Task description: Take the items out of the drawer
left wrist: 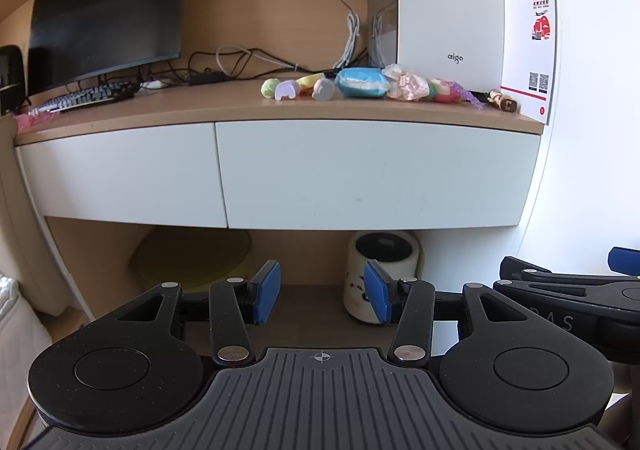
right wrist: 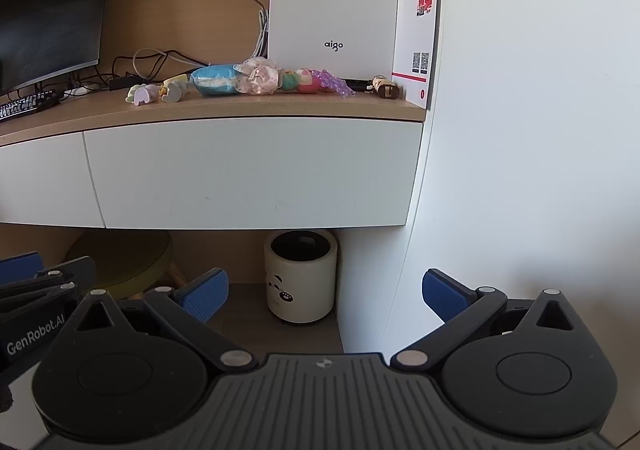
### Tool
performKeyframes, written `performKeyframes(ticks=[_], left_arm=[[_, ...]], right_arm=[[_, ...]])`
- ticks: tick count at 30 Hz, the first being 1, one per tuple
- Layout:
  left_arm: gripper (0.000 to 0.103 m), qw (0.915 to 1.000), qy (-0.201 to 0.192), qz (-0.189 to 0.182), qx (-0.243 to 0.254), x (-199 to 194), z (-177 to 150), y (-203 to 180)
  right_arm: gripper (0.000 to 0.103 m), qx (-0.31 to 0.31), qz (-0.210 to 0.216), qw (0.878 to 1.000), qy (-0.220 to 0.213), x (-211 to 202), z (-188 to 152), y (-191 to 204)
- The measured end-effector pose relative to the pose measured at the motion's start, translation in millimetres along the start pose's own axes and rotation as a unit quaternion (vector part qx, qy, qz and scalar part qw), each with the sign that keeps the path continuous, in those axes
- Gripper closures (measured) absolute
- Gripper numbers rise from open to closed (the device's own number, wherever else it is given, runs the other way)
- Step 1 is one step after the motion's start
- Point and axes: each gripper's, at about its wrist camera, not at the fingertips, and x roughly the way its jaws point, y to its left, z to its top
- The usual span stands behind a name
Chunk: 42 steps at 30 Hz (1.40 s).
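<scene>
Below shut drawer [left wrist: 376, 174], clear legroom

My left tongs [left wrist: 322, 296] are black, with 2 blue-padded fingers [left wrist: 266, 292], silver rivets at the pivots, 2 round black discs and a ribbed grey plate bearing a small crosshair mark. My right tongs [right wrist: 325, 296] match them; white "GenRobot.AI" lettering shows on one black casing.
</scene>
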Motion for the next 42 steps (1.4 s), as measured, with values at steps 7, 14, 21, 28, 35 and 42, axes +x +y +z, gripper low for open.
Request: performKeyframes(ticks=[7, 14, 21, 28, 35, 42], left_arm=[[0.052, 1.0000, 0.000, 0.000, 0.000, 0.1, -0.2, -0.1], [0.052, 1.0000, 0.002, -0.001, 0.001, 2.1, -1.2, -2.3], [0.052, 1.0000, 0.003, -0.002, -0.001, 2.0, -1.6, -2.2], [0.052, 1.0000, 0.002, -0.002, -0.001, 0.4, -2.6, -3.6], [0.052, 1.0000, 0.002, -0.001, -0.001, 0.5, -2.5, -3.3], [0.052, 1.0000, 0.005, 0.001, 0.000, -0.2, -3.3, -6.2]], right_arm=[[0.000, 0.000, 0.000, 1.000, 0.000, 0.1, 0.1, -0.3], [0.000, 0.001, -0.001, 1.000, 0.001, 0.3, -0.8, -1.9], [0.000, 0.001, -0.001, 1.000, 0.001, 0.0, -0.9, -1.9], [0.000, 0.001, -0.001, 1.000, 0.001, 0.0, -1.0, -2.1], [0.000, 0.002, -0.001, 1.000, 0.002, -1.1, -1.1, -3.3], [0.000, 0.002, -0.002, 1.000, 0.002, -1.4, -1.3, -4.9]])
